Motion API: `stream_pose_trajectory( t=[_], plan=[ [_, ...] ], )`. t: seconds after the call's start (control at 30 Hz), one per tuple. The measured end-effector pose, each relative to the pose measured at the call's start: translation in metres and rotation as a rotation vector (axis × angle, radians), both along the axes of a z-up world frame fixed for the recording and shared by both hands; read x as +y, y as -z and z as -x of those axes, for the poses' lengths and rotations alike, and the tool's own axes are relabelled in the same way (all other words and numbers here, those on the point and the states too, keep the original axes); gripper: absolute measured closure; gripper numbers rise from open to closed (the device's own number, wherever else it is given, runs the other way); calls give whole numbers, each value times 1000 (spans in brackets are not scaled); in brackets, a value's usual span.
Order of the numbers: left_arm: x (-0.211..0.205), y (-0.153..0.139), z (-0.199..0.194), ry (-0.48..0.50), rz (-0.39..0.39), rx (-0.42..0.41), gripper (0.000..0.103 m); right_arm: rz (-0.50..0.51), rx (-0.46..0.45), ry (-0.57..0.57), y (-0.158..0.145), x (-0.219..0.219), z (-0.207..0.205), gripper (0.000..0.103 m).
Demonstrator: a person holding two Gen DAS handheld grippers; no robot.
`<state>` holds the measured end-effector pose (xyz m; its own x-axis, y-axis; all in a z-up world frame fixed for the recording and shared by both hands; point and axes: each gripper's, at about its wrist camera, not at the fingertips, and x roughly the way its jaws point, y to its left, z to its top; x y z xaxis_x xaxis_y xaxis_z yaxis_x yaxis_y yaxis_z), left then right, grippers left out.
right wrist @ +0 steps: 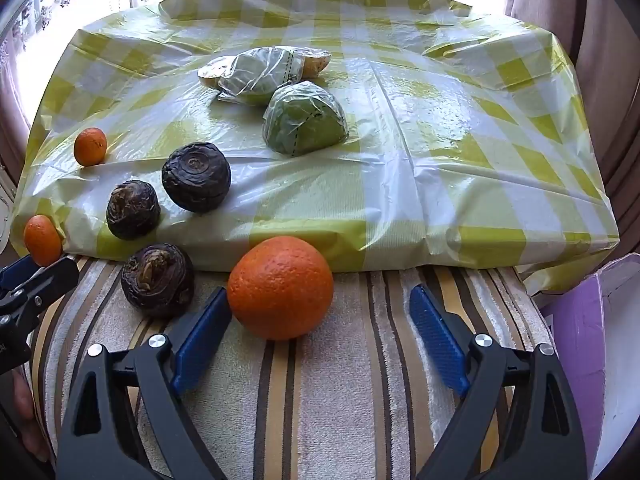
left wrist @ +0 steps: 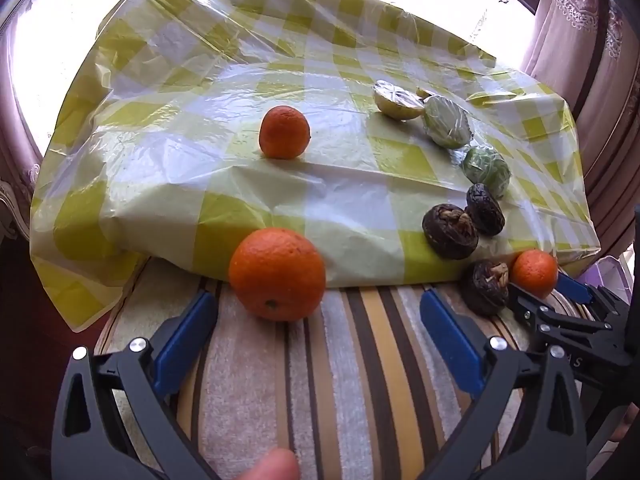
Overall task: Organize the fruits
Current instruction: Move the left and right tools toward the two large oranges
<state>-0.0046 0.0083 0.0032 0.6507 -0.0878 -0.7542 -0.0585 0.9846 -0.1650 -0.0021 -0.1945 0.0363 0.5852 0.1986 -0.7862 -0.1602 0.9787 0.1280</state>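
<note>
An orange (left wrist: 277,274) lies on the striped cloth just ahead of my open left gripper (left wrist: 318,306), nearer its left finger. A second orange (left wrist: 284,132) sits on the checked plastic sheet. In the right wrist view a third orange (right wrist: 281,293) lies between the fingers of my open right gripper (right wrist: 320,300), against the left one; it also shows in the left wrist view (left wrist: 535,273). Three dark wrinkled fruits (right wrist: 157,280) (right wrist: 133,209) (right wrist: 196,182) run in a line. Plastic-wrapped green fruits (right wrist: 305,120) (right wrist: 256,76) and a cut yellowish half (left wrist: 397,100) lie farther back.
The yellow-and-white checked plastic sheet (right wrist: 440,152) covers a raised surface behind the striped cloth (right wrist: 340,392). A purple box (right wrist: 580,328) stands at the right edge. Curtains and a bright window are behind. The right gripper shows at the left wrist view's right edge (left wrist: 552,290).
</note>
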Motion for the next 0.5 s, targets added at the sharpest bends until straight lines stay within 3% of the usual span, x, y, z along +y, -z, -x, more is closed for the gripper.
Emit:
stream_pose_trajectory(
  t=[0.3, 0.5],
  plan=[
    [0, -1, -1, -1, -8, -1, 1, -1, 0, 0, 0, 0, 0, 16],
    [-10, 0, -3, -15, -77, 12, 1, -1, 0, 0, 0, 0, 0, 16]
  ],
)
